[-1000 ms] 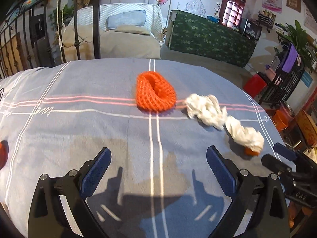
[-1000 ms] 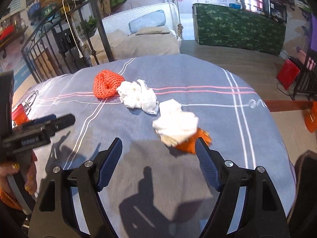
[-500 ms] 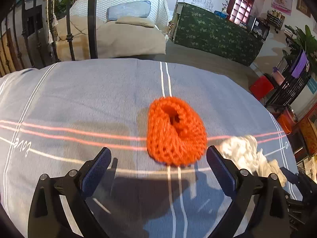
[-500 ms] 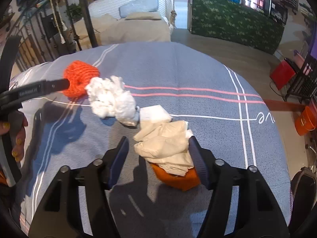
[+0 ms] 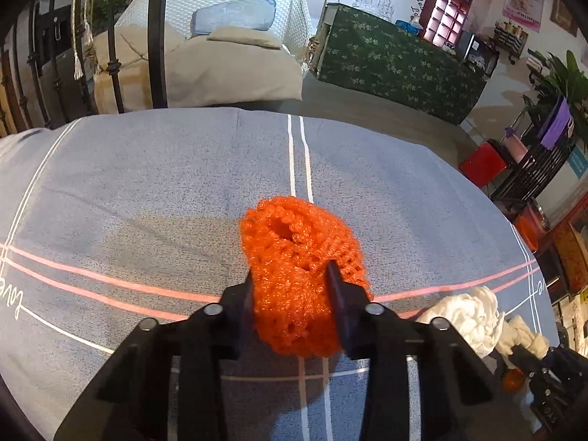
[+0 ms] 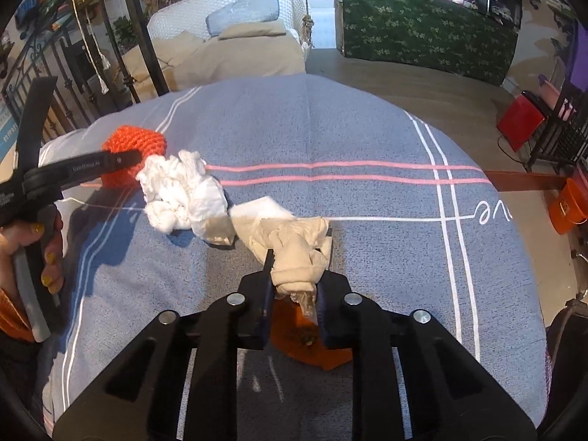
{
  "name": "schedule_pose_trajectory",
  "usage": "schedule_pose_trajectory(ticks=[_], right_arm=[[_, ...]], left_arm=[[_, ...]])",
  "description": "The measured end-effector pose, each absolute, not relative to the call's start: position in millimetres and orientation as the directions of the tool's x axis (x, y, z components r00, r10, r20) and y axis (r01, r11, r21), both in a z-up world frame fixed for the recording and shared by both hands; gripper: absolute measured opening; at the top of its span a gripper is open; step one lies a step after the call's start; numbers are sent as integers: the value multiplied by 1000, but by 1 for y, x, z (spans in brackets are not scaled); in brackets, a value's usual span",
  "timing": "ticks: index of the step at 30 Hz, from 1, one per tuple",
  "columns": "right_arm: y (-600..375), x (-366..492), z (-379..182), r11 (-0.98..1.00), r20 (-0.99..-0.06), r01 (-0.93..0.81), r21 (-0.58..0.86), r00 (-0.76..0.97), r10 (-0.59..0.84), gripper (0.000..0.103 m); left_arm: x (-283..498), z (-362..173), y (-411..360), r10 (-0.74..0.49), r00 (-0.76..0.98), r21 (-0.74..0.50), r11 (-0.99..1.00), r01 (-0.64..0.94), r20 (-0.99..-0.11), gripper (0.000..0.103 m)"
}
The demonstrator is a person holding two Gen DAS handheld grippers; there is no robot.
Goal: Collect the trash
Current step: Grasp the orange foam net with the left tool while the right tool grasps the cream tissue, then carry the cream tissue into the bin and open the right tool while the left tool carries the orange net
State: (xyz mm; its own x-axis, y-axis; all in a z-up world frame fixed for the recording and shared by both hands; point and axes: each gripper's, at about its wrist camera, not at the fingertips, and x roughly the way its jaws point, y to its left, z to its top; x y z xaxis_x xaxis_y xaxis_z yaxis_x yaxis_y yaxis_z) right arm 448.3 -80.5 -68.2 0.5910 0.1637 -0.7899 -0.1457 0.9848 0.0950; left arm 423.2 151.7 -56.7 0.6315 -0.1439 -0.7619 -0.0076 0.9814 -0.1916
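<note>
Round table under a blue-grey cloth with white and pink stripes (image 5: 154, 191), trash scattered on the right half in the left wrist view. Background: white wicker swing seat with beige cushions (image 5: 235, 36), green patterned counter (image 5: 397, 62).

Left gripper (image 5: 294, 275): jaws closing, pads pressing into both sides of the orange foam fruit net (image 5: 294, 253), net squeezed between them, resting on the cloth where the stripes cross. In the right wrist view the net (image 6: 136, 139) sits at the far left of the trash row, left gripper's finger lying across it.

Right gripper (image 6: 296, 262): jaws closing, pinched on the crumpled beige paper napkin (image 6: 294, 246), which bunches up between the pads. Orange peel piece (image 6: 305, 338) lies on the cloth under the napkin, just behind the fingertips.

Crumpled white tissue wad (image 6: 180, 194) lies between net and napkin, touching both, not gripped. A hand with yellow nails (image 6: 47, 242) holds the left gripper's handle at the left edge.
</note>
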Motion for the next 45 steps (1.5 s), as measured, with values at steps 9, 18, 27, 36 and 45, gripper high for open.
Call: schedule_pose_trajectory(ticks=[9, 18, 27, 36, 45], right_arm=[[-82, 420, -48, 984, -752, -150, 100, 636, 173, 18], [-97, 373, -32, 984, -726, -135, 113, 665, 175, 18], [-114, 326, -28, 982, -709, -116, 146, 680, 186, 18], [-133, 281, -26, 985, -690, -80, 156, 705, 167, 18], [-157, 239, -28, 984, -667, -56, 169, 728, 156, 18]], left_arm=[[388, -33, 159, -125, 677, -196, 980, -28, -725, 21], [330, -13, 157, -134, 696, -204, 979, -18, -705, 21], [279, -2, 130, -151, 716, -176, 984, 40, -682, 21], [244, 0, 97, -202, 717, -174, 978, 114, -667, 21], [212, 2, 56, -253, 716, -188, 967, 171, -651, 21]])
